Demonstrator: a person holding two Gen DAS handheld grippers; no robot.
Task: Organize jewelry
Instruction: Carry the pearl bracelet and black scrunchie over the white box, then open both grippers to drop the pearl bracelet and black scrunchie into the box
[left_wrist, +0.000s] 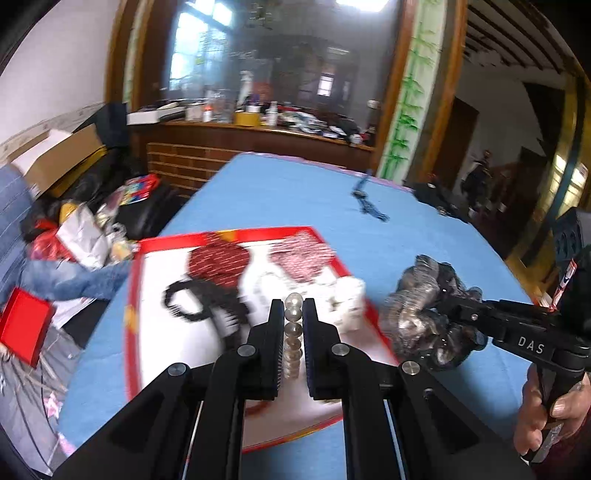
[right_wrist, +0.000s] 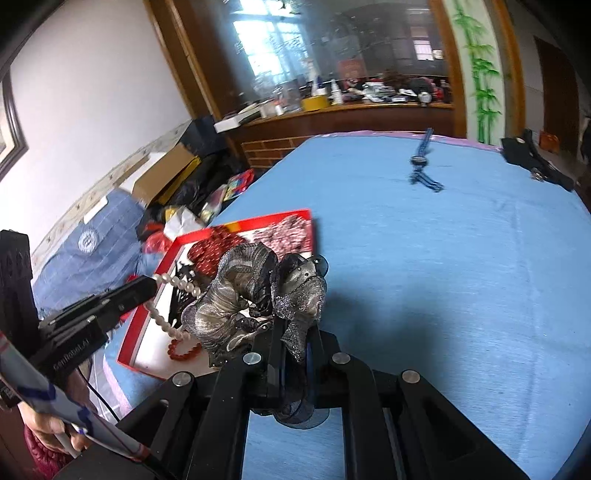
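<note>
My left gripper (left_wrist: 294, 310) is shut on a string of white pearls (left_wrist: 293, 325), held above a red-rimmed white tray (left_wrist: 147, 254). From the right wrist view the pearls (right_wrist: 173, 284) hang in a loop from that gripper (right_wrist: 147, 286) over the tray (right_wrist: 147, 314). My right gripper (right_wrist: 293, 332) is shut on a grey and silver fabric bow (right_wrist: 255, 291), lifted beside the tray's right edge; the left wrist view shows the bow (left_wrist: 424, 314) at the tips of the right gripper (left_wrist: 452, 306). The tray holds red patterned pieces (left_wrist: 218, 258), a black hair clip (left_wrist: 199, 299) and a red bead bracelet (right_wrist: 183, 349).
A blue cloth (right_wrist: 443, 277) covers the table. A blue watch (right_wrist: 423, 162) lies far across it, with a black item (right_wrist: 532, 158) at the far right edge. Clutter, boxes and clothes (left_wrist: 74, 229) sit off the left side. A hand (left_wrist: 543, 417) holds the right gripper's handle.
</note>
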